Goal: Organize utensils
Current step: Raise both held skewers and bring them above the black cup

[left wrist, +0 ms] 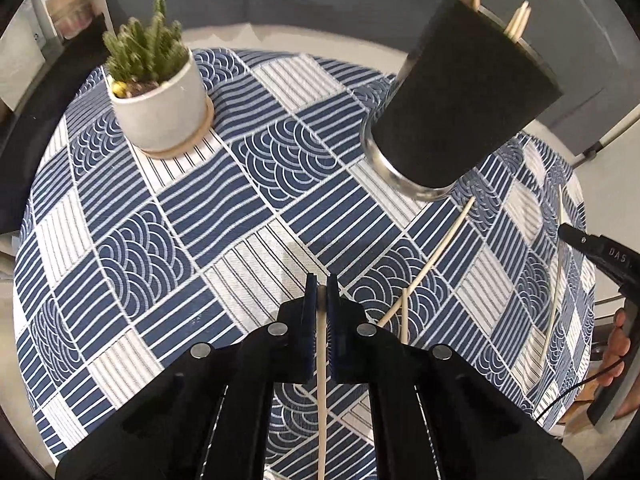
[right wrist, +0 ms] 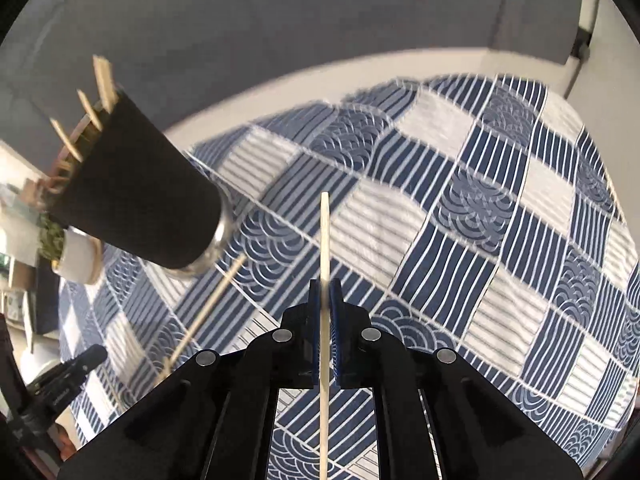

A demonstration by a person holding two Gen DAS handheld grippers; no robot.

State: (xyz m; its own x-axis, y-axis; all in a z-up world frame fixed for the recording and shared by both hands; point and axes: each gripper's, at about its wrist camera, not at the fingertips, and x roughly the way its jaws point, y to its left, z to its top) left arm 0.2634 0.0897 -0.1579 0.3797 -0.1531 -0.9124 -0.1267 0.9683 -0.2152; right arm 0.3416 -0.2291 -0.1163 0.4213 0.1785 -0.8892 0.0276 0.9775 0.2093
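Chopsticks clamped in both grippers above patterned bench

Grippers on both hands are closed on chopsticks over a bench [left wrist: 132, 216] draped in a blue-and-white patchwork cloth. From the left wrist, the left gripper [left wrist: 321, 286] pinches a pale chopstick in the left gripper [left wrist: 321, 380] between its blue pads, the stick running back toward the camera with its tip barely past the pads. From the right wrist, the right gripper [right wrist: 325, 290] grips a second chopstick in the right gripper [right wrist: 325, 240], whose tip juts well beyond the pads toward the far side of the cloth. A dark holder cup [left wrist: 464, 96] with a metal base stands at the far right of the left view, with several chopsticks in the cup [left wrist: 518, 22] poking from its rim. Three loose chopsticks [left wrist: 440, 252] lie on the cloth near the cup's base and toward the right edge. A potted cactus [left wrist: 156, 80] in a white pot sits on a saucer at the far left. At the right edge of the left view, a person's hand [left wrist: 618, 354] holds the other tool's handle.
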